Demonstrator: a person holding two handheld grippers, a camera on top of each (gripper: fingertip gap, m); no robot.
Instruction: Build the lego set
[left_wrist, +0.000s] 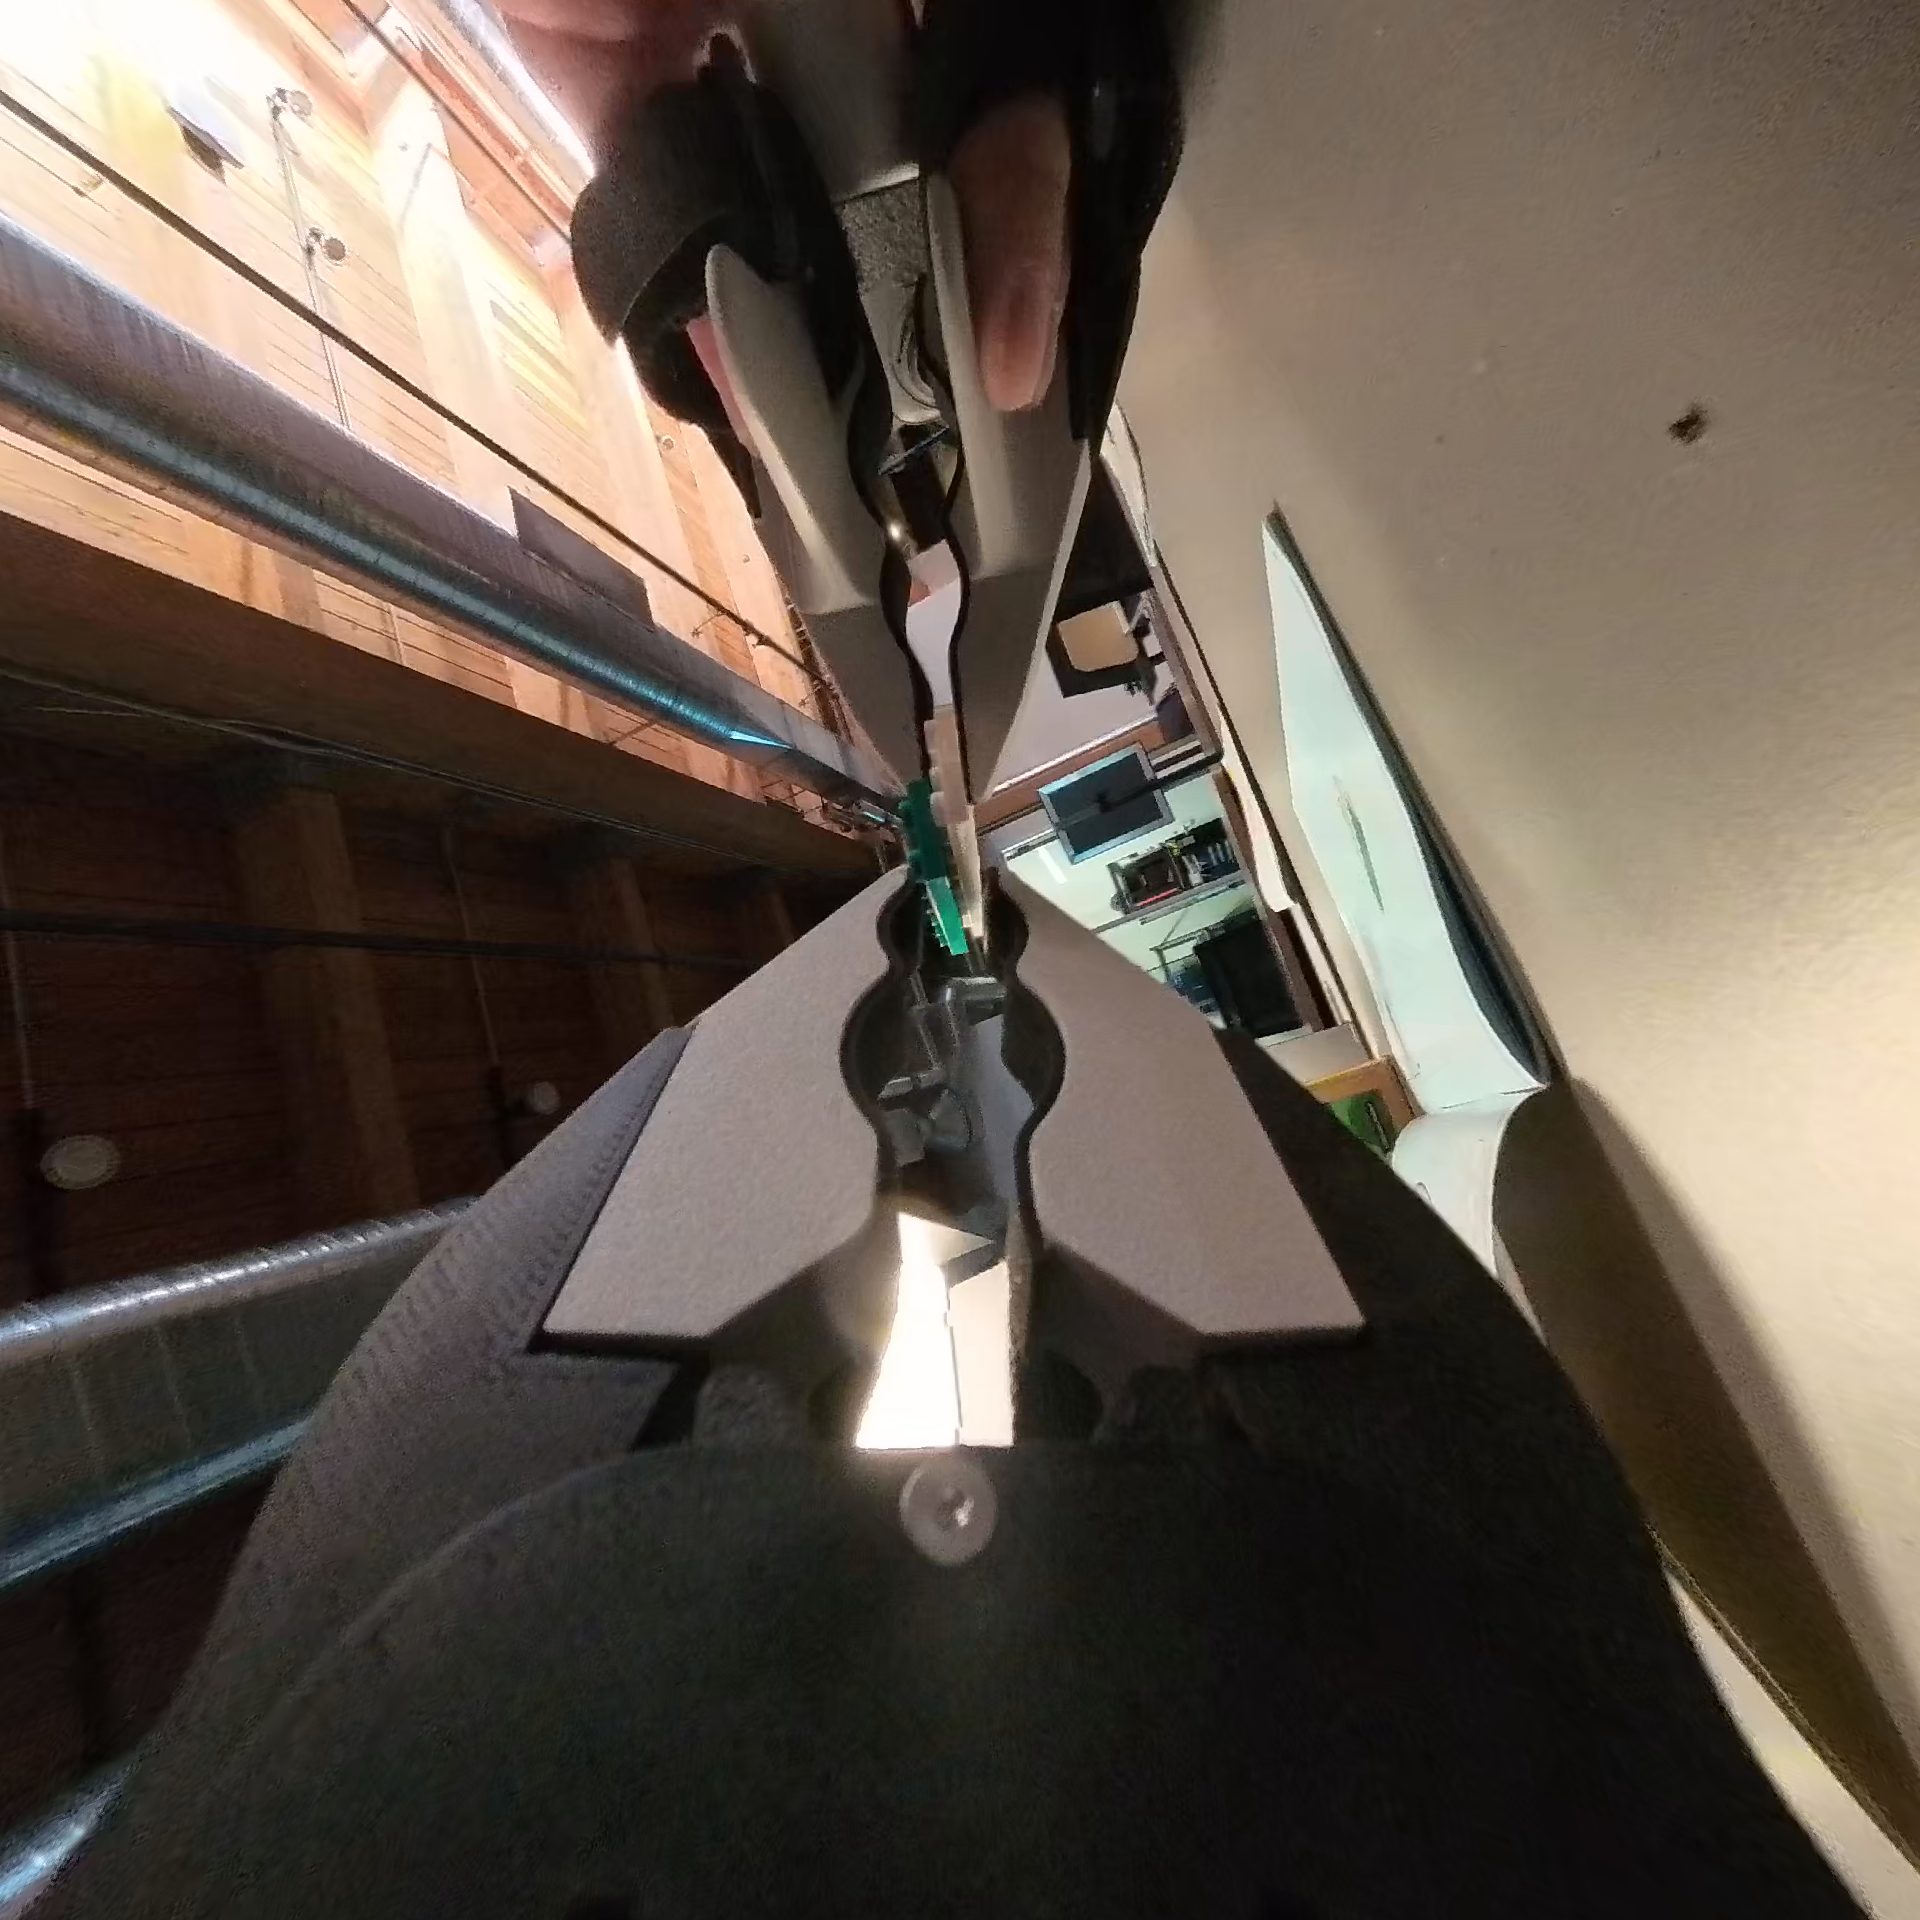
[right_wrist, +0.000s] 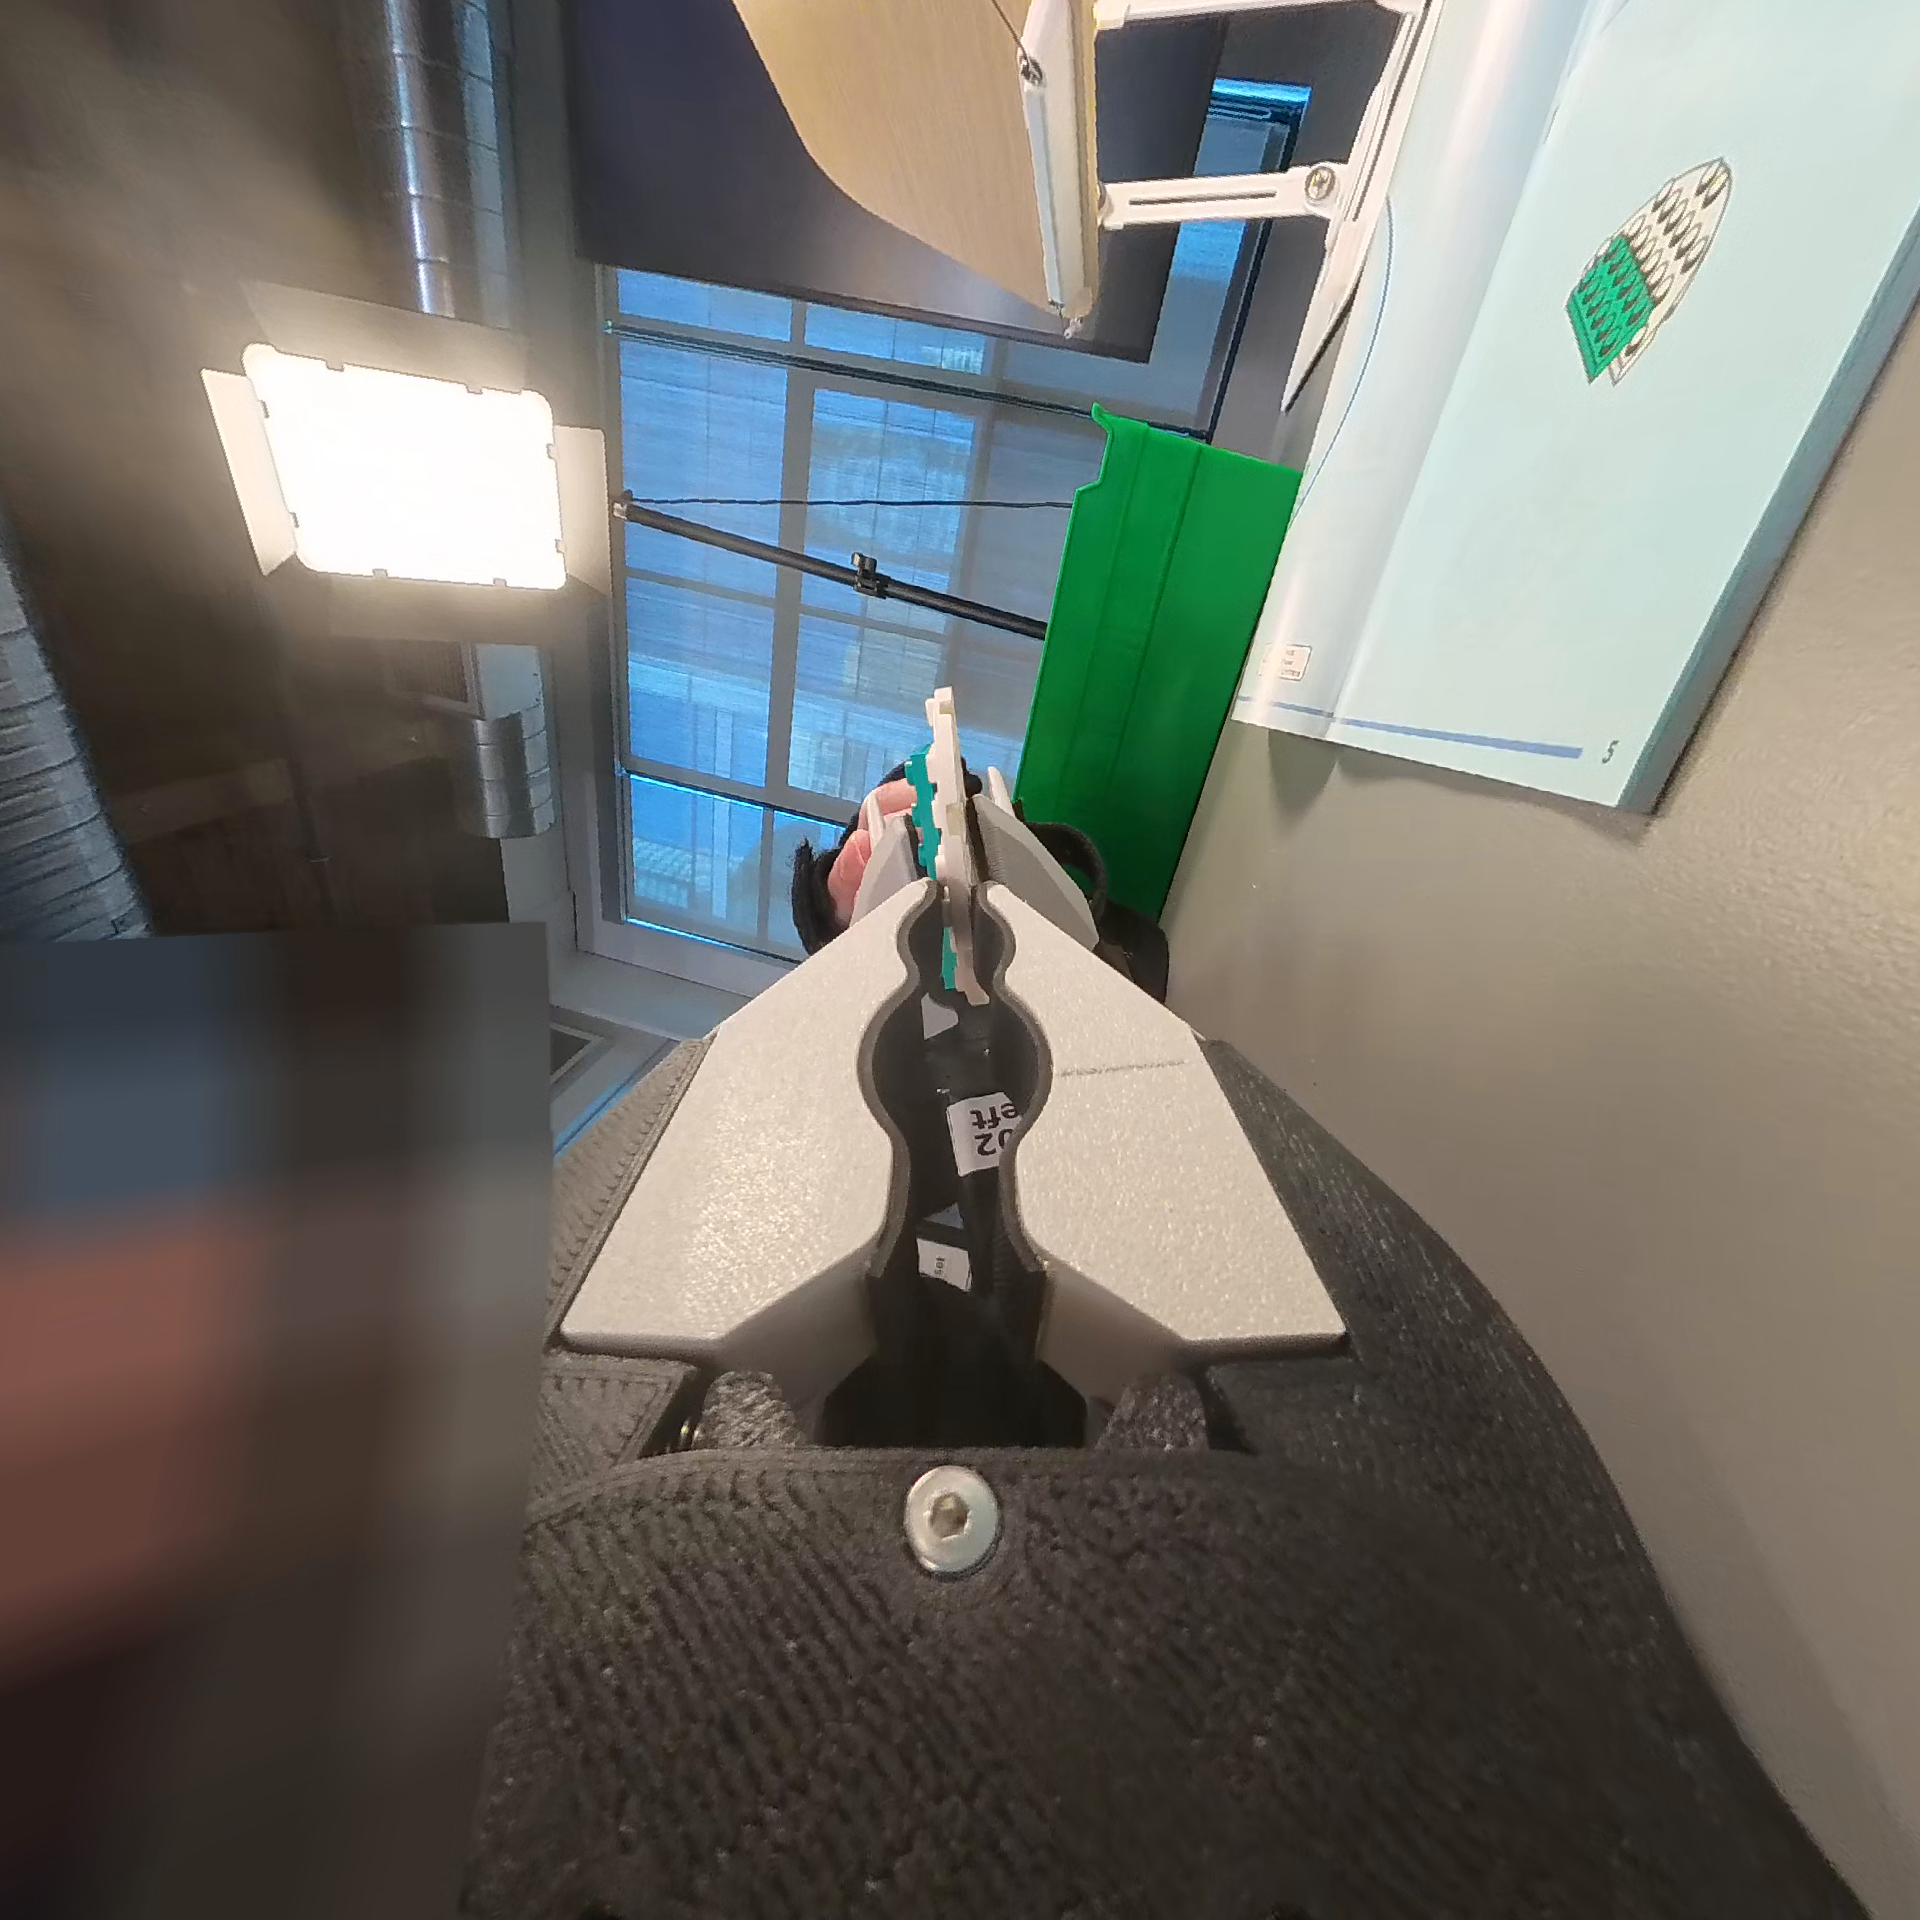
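Observation:
A small Lego assembly (left_wrist: 928, 831), a green plate pressed against a white plate, is seen edge-on in mid-air. My left gripper (left_wrist: 940, 902) is shut on its near end. My right gripper (left_wrist: 940, 802) comes from the opposite side, held by a hand, and is shut on the far end. In the right wrist view the same assembly (right_wrist: 948, 769) sticks out past my right gripper (right_wrist: 954, 902), with the left gripper (right_wrist: 951, 831) clamped on it from beyond. The two grippers point tip to tip.
The grey table (right_wrist: 1455, 1247) lies along the right side of both views. An open instruction booklet (right_wrist: 1558, 468) and a green plastic bin (right_wrist: 1143, 644) sit on it. A bright light panel (right_wrist: 405, 468) stands at the left. The booklet also shows in the left wrist view (left_wrist: 1371, 831). My left and right fingertips are right by each other.

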